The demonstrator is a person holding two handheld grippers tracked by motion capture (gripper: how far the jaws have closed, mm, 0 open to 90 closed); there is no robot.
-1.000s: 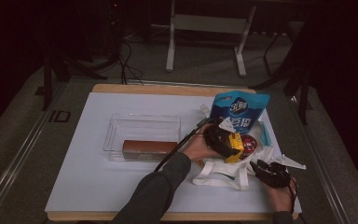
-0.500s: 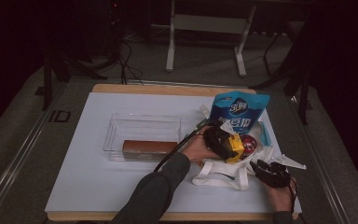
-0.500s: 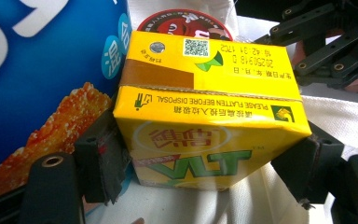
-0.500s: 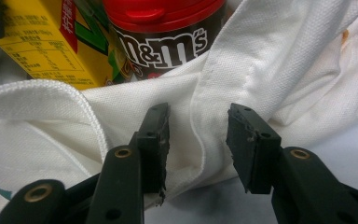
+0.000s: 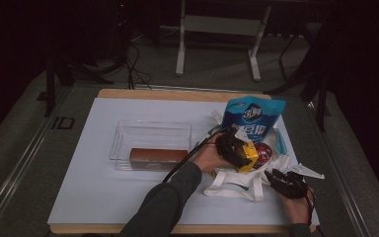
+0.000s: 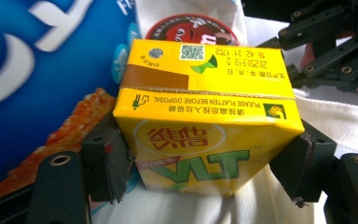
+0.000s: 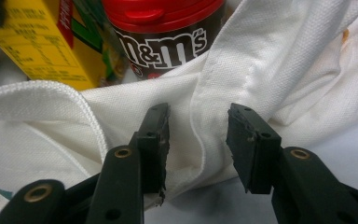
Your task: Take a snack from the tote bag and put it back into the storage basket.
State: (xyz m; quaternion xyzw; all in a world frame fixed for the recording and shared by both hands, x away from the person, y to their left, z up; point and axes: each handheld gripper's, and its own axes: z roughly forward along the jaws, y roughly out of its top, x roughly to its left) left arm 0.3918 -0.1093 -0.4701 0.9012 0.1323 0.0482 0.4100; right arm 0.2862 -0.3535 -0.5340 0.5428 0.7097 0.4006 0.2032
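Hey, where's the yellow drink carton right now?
In the high view the yellow cardboard drink carton sits right of the table's centre between the left gripper's jaws, at the mouth of the white cloth bag, beside the red-lidded candy tub.

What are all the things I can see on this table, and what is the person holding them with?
Drink carton: one, yellow, between the left tool's pads at the bag's mouth.
Candy tub: one, red lid, inside the bag.
Cloth bag: one, white, table's right side.
Pouch: one, blue, upright behind the bag.
Clear tray: one, table's middle.
Brown bar: one, in the tray.
Table: one, white top.
Left tool: black, on the carton, jaws just closing.
Right tool: black, jaws around a bag fold.
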